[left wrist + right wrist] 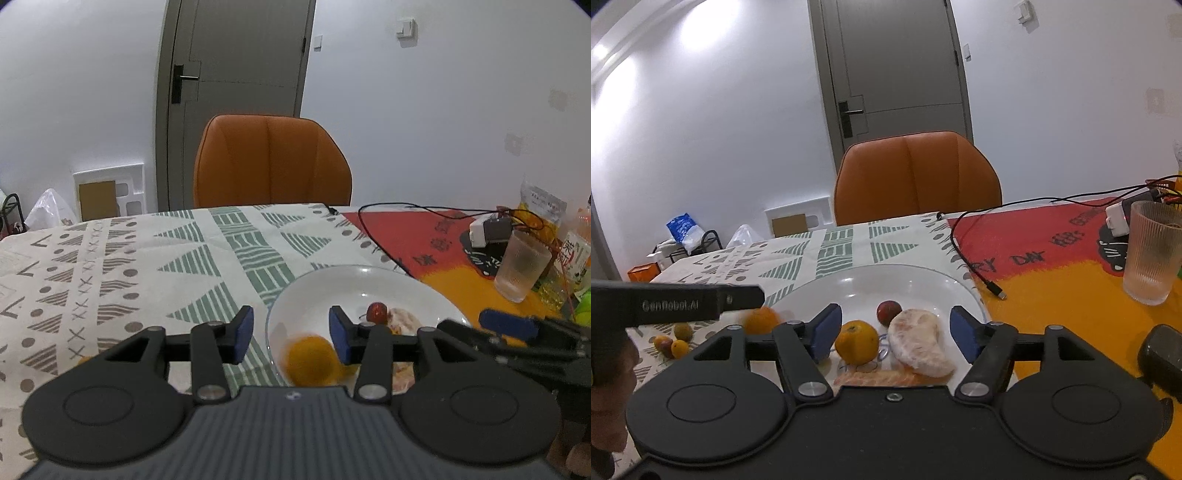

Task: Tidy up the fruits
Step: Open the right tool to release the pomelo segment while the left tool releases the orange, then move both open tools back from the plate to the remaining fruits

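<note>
A white plate point(923, 280) holds an orange point(857, 342), a dark red fruit point(888, 312) and peeled pomelo pieces point(921, 341). My right gripper point(895, 330) is open and empty just above the plate's near side. My left gripper point(291, 334) is open; a blurred orange point(310, 363) is below its jaws at the plate's point(369, 284) left edge, apparently falling. That orange also shows blurred in the right wrist view point(761, 319). The red fruit point(376, 312) and pomelo point(402, 319) show beyond the left gripper. Several small fruits point(674, 341) lie on the tablecloth, left of the plate.
An orange chair point(916, 177) stands behind the table. A ribbed glass point(1152, 251), a black cable point(975, 266), a charger point(1117, 221) and packets point(543, 206) are at the right on the red-yellow mat. A dark object point(1163, 358) lies at the near right.
</note>
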